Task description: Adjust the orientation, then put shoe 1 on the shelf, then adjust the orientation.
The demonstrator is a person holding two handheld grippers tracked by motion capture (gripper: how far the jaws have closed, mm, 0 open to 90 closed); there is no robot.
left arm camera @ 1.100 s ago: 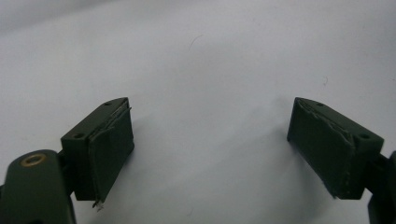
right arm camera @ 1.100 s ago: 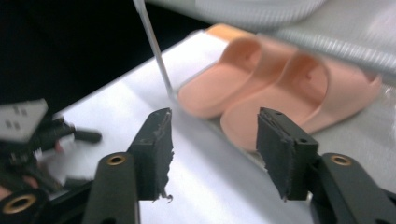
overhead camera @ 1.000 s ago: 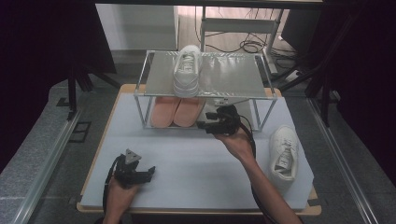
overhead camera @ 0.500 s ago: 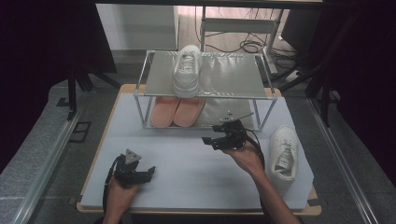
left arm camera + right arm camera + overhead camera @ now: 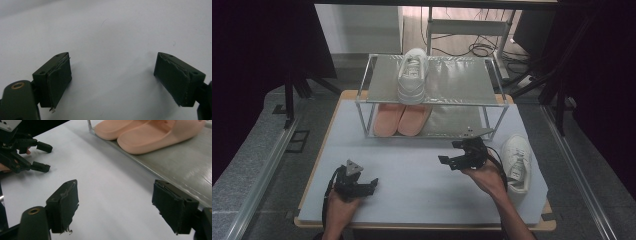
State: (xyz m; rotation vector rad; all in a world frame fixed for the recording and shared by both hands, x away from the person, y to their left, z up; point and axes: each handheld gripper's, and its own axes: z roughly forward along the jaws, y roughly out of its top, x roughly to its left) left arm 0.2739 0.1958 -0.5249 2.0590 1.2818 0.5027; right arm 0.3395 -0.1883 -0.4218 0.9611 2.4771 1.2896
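White table, white laced sneaker

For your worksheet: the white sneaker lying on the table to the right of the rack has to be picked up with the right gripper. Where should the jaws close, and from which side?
Probably across the white sneaker at its collar, just behind the laces, coming from above. It sits upright, sole down, with the opening facing up, so one jaw could go inside and one outside the side wall. The right gripper, jaws open, is just to its left.

1 sneaker atop rack, slippers on lower shelf, 2nd sneaker on table to rack's right.
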